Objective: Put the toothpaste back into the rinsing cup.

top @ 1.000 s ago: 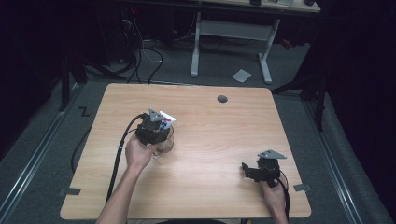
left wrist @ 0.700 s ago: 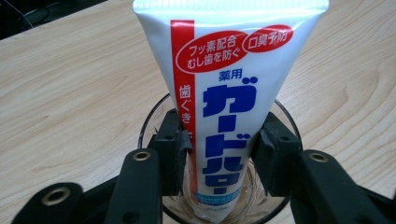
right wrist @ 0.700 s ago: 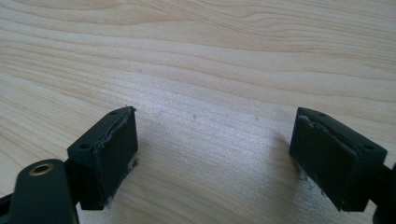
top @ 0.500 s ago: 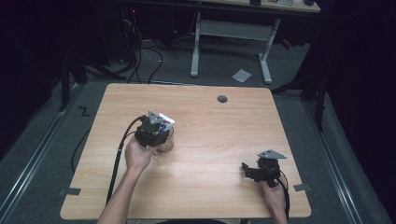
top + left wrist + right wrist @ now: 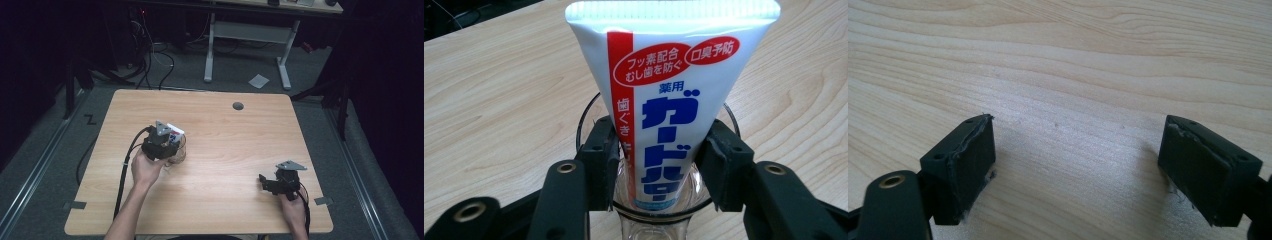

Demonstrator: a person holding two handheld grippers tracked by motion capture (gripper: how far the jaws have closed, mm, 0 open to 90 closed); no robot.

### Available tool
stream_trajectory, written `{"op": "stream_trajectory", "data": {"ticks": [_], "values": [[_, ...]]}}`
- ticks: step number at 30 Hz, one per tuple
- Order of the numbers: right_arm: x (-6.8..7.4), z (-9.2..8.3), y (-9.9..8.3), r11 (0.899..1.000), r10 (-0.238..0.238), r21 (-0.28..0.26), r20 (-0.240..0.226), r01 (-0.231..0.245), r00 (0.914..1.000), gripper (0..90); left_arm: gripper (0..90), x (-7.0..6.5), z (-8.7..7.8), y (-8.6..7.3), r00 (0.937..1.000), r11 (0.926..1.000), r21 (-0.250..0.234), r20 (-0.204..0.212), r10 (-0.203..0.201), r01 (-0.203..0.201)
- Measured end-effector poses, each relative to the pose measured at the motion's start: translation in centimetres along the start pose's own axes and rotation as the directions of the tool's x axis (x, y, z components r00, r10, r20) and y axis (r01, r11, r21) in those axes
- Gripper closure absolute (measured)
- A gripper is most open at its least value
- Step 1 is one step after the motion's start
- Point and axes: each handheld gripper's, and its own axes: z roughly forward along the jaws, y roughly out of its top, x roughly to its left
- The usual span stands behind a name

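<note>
Left gripper view: the jaws of the left gripper [image 5: 658,165] pinch a toothpaste tube [image 5: 664,100] on both sides, its lower end down inside a clear glass [image 5: 589,112] that stands on the wooden surface [image 5: 499,90]. The tube looks soft and light, best held across its flat body; the glass is fragile. Over at the near right, the right gripper [image 5: 1075,170] rests with jaws wide and empty.

Overhead camera faces forward; both claw cameras sit close, perhaps sharing tabletop [image 5: 215,130].
</note>
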Motion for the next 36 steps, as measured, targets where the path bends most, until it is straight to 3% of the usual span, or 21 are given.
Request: {"op": "stream_trajectory", "data": {"ticks": [7, 14, 18, 36], "values": [[0.0, 0.0, 0.0, 1.000, 0.000, 0.000, 0.000, 0.000, 1.0000, 15.0, 51.9, 0.0, -0.5, -0.3, 1.0000, 0.9999, -0.015, -0.008, -0.003, 0.003], [0.0, 0.0, 0.0, 1.000, 0.000, 0.000, 0.000, 0.000, 1.0000, 15.0, 50.0, 0.1, -0.7, -0.4, 0.9997, 0.9995, -0.020, 0.010, -0.024, 0.024], [0.0, 0.0, 0.0, 1.000, 0.002, 0.001, 0.000, -0.002, 1.0000, 15.0, 41.3, 0.2, -1.0, -0.3, 0.9993, 0.9989, -0.029, 0.012, -0.036, 0.036], [0.0, 0.0, 0.0, 1.000, 0.000, 0.000, 0.000, 0.000, 1.0000, 15.0, 31.0, 0.9, -2.2, -0.5, 0.9983, 0.9965, -0.061, 0.012, -0.056, 0.057]]}}
